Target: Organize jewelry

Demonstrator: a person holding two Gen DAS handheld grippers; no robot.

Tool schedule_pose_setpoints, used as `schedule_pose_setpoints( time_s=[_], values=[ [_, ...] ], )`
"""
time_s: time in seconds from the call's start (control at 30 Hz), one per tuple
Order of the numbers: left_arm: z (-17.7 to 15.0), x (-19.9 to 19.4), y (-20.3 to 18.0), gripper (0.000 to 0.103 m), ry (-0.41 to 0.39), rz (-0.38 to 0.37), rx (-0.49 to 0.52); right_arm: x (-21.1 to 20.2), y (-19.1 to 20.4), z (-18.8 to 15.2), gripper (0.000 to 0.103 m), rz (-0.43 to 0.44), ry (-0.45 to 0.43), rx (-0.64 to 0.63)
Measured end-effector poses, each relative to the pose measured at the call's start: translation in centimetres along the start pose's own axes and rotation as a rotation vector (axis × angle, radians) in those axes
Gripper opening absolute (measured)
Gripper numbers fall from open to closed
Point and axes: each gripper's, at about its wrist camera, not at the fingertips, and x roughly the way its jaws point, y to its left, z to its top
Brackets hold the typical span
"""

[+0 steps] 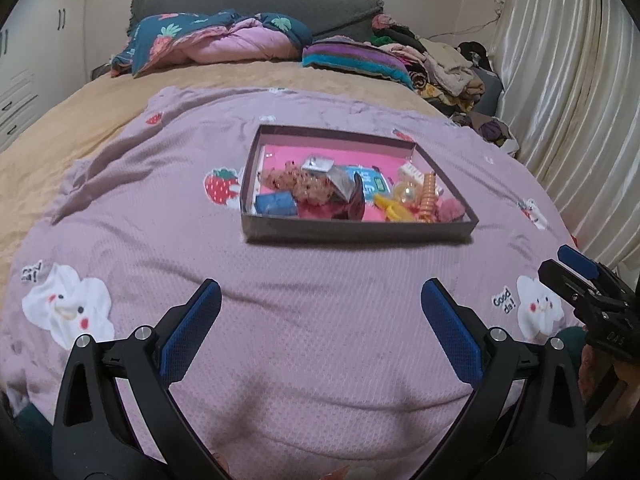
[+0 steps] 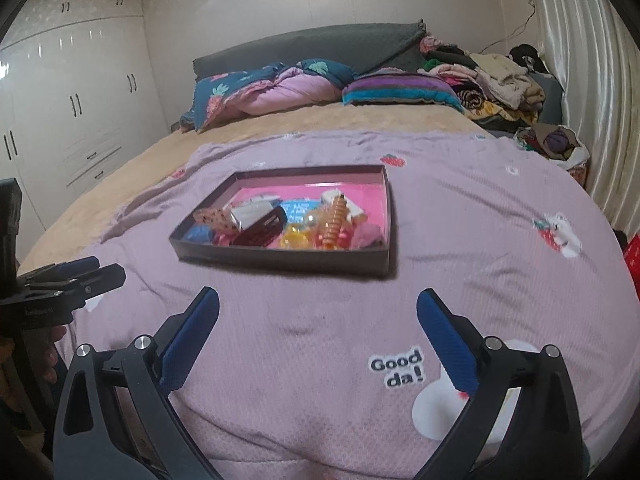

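Note:
A shallow dark box (image 1: 352, 233) (image 2: 280, 258) with a pink floor lies on the lilac blanket ahead of both grippers. Inside it are a brown leopard scrunchie (image 1: 298, 184) (image 2: 214, 218), a dark hair claw (image 2: 262, 227), an orange spiral clip (image 1: 429, 196) (image 2: 336, 220), yellow pieces (image 1: 394, 210), a blue item (image 1: 276, 204) and a pink scrunchie (image 1: 450, 210). My left gripper (image 1: 320, 292) is open and holds nothing, well short of the box. My right gripper (image 2: 318, 300) is also open with nothing between its fingers. Each gripper shows at the edge of the other's view.
The lilac blanket (image 1: 304, 320) with strawberry and cloud prints covers a tan bedspread (image 1: 60, 132). Folded quilts (image 1: 216, 44) and a clothes pile (image 1: 444, 64) sit at the headboard. Curtains (image 1: 580, 100) hang on the right; white wardrobes (image 2: 72, 100) stand on the left.

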Motion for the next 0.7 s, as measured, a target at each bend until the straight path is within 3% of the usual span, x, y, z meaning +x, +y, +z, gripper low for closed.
schedule_pose_setpoints(
  time_s=[0.7],
  values=[
    [-0.9, 0.3, -0.2, 0.093, 0.012, -0.013, -0.001, 0.4, 0.9, -1.5, 0.099, -0.011, 0.038, -0.036]
  ],
)
